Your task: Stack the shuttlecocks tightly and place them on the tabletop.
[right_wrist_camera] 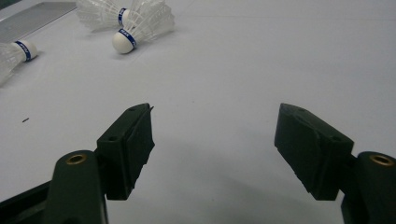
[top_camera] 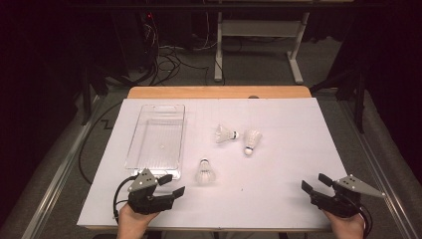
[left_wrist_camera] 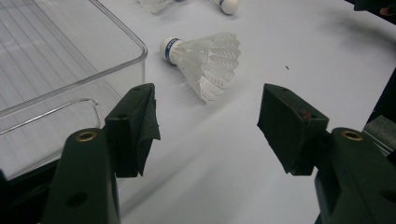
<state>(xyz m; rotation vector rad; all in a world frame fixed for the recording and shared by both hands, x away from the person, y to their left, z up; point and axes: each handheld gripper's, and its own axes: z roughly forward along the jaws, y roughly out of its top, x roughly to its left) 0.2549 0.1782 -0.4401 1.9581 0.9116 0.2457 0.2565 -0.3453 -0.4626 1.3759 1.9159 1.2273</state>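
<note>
Three white shuttlecocks lie on the white table. The nearest shuttlecock (top_camera: pixel 204 171) (left_wrist_camera: pixel 205 59) lies just right of the clear plastic tray (top_camera: pixel 155 141) (left_wrist_camera: pixel 56 60). Two more, a shuttlecock (top_camera: pixel 226 134) and another shuttlecock (top_camera: pixel 252 141) (right_wrist_camera: pixel 142 25), lie together at mid-table. My left gripper (top_camera: pixel 172 185) (left_wrist_camera: pixel 208 126) stands open at the tray's near corner, with the nearest shuttlecock a short way ahead of its jaws. My right gripper (top_camera: pixel 314 182) (right_wrist_camera: pixel 212 140) stands open at the front right, nothing between its jaws.
The tray is empty. A wooden strip (top_camera: pixel 219 92) runs along the table's far edge, with a white frame (top_camera: pixel 259 35) and cables on the floor beyond. Bare white surface (top_camera: pixel 278 169) stretches between the grippers.
</note>
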